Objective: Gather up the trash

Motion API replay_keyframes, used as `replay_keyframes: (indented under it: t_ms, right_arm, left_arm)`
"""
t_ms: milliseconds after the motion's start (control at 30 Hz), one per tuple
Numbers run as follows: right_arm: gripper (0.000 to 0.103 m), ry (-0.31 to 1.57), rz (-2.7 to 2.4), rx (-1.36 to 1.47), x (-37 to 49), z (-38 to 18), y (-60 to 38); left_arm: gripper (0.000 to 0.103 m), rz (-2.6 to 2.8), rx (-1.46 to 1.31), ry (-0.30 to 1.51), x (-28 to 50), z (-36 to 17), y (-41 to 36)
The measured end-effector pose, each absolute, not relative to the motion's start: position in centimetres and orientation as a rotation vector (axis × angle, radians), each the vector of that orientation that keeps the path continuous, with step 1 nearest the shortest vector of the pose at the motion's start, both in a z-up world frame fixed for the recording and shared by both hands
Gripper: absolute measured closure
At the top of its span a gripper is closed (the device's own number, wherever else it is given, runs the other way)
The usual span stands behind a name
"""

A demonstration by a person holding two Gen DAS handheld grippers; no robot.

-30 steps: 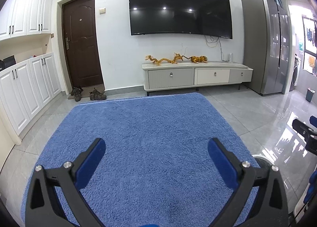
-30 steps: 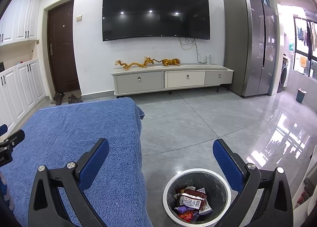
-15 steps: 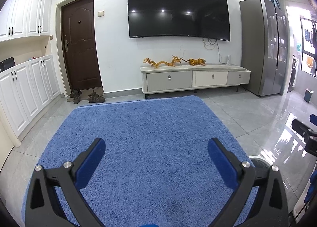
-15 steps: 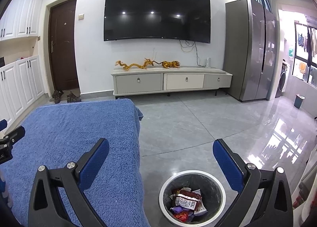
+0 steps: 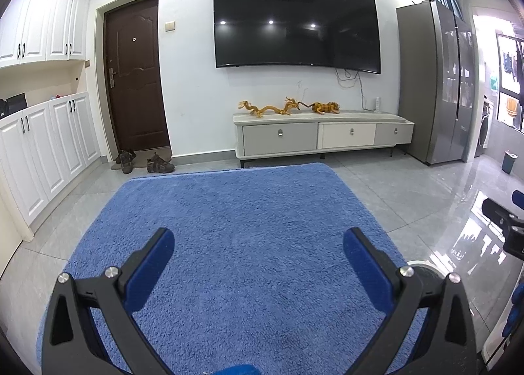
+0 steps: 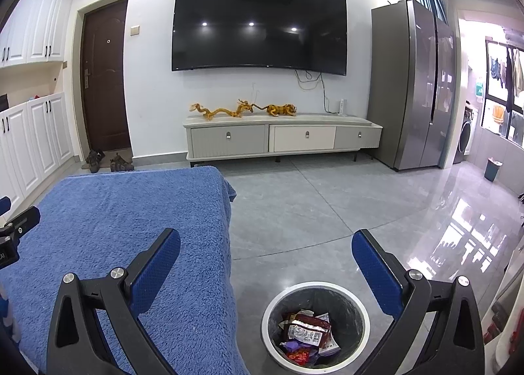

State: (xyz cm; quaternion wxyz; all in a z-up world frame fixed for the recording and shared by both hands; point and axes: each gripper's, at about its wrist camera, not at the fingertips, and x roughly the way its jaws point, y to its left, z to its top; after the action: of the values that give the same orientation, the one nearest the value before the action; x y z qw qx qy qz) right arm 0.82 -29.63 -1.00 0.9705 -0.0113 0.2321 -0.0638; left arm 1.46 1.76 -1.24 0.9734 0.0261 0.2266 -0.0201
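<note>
A round grey trash bin with a white rim stands on the floor just right of the blue-covered surface. It holds several crumpled wrappers, one dark red. My right gripper is open and empty, above and a little behind the bin. My left gripper is open and empty over the blue cover. The bin's rim just shows behind the left gripper's right finger. No loose trash shows on the blue cover.
A grey TV cabinet with gold dragon figures stands under a wall TV. A tall fridge is at the right, white cupboards and a brown door at the left. A small blue bin stands far right.
Both views have tilted up slightly and the scene has dropped lower. Both grippers stay open and empty.
</note>
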Motion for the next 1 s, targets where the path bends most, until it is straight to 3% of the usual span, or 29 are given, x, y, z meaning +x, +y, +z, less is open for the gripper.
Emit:
replay_keyframes:
  t_ms: [1000]
  right_arm:
    - [0.000,0.418,-0.147,-0.032,-0.8,0.2,-30.0]
  left_arm:
    - [0.000,-0.056,0.056,0.414,-0.2,-0.3,1.1]
